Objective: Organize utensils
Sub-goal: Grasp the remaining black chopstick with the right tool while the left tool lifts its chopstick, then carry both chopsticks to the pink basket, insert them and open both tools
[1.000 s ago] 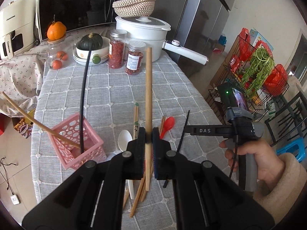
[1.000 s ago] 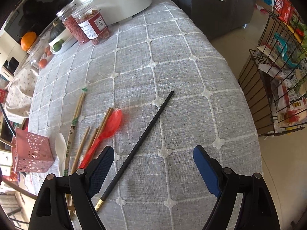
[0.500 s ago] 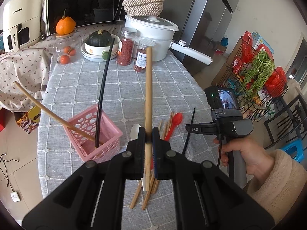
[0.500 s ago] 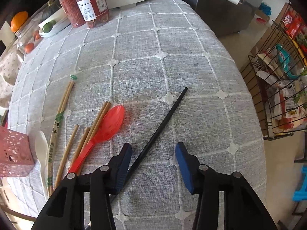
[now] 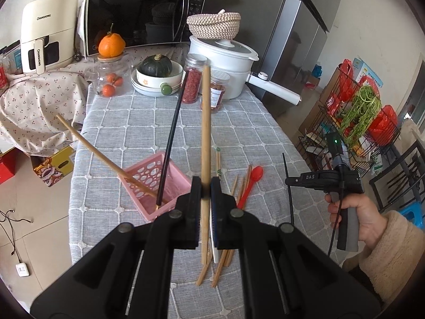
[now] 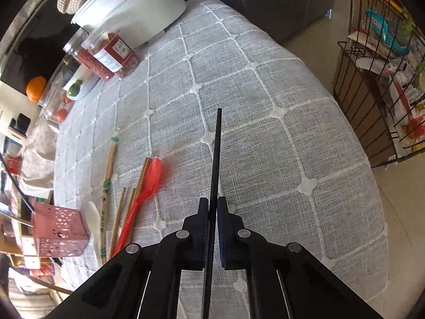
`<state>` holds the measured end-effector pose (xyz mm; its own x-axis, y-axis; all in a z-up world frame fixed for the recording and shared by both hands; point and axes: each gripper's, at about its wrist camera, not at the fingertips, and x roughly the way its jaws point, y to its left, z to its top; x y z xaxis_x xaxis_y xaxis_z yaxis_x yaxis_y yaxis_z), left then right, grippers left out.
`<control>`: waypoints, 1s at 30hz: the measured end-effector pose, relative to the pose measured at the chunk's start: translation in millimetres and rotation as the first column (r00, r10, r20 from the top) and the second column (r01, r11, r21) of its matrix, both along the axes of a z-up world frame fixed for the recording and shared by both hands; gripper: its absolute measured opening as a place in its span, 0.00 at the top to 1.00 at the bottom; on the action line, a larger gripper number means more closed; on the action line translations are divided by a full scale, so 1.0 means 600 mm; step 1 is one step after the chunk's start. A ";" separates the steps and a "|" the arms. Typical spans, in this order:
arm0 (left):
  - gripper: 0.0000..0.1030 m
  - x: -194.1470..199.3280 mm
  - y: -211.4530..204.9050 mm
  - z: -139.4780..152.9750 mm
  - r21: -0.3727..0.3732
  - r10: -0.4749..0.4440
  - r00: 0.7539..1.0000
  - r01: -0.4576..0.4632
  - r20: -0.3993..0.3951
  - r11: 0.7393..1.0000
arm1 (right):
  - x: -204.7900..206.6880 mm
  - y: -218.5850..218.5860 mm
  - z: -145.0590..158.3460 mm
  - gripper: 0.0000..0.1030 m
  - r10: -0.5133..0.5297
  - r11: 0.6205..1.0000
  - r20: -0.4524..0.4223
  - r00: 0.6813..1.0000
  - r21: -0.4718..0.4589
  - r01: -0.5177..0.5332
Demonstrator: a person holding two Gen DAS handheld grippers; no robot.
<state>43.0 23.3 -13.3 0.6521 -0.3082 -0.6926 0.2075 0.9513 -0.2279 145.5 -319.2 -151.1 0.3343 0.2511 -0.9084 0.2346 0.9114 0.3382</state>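
My left gripper is shut on a wooden chopstick, held upright above the table. A pink basket stands just left of it with a black chopstick and a wooden chopstick leaning in it. My right gripper is shut on a black chopstick and holds it above the cloth; it also shows in the left wrist view. Several wooden chopsticks, a red spoon and a white spoon lie on the table.
At the table's back stand two spice jars, a white pot with a long handle, a bowl with a squash and a glass jar. A wire rack stands on the floor to the right.
My right gripper closed on the black chopstick and lifted it off the cloth. My left gripper rose and pulled back with its wooden chopstick still held.
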 end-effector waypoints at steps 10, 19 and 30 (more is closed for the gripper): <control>0.93 -0.035 0.048 0.059 -0.076 0.132 0.972 -0.119 0.195 0.990 | -0.087 0.024 0.148 0.94 0.070 0.996 0.278 0.958 0.039 -0.084; 0.93 -0.038 0.074 0.080 -0.134 0.256 0.888 -0.221 0.383 0.966 | -0.117 0.071 0.241 0.94 0.108 0.991 0.453 0.885 0.026 -0.134; 0.93 0.012 0.061 0.021 -0.090 0.255 0.920 -0.239 0.296 0.967 | -0.120 0.124 0.276 0.94 0.160 0.981 0.520 0.839 0.012 -0.194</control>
<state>50.2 60.0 -0.6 0.8882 -0.1400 -0.4376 0.0341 0.9699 -0.2410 73.6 -245.0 14.5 0.6932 0.4003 -0.5994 -0.1517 0.8940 0.4215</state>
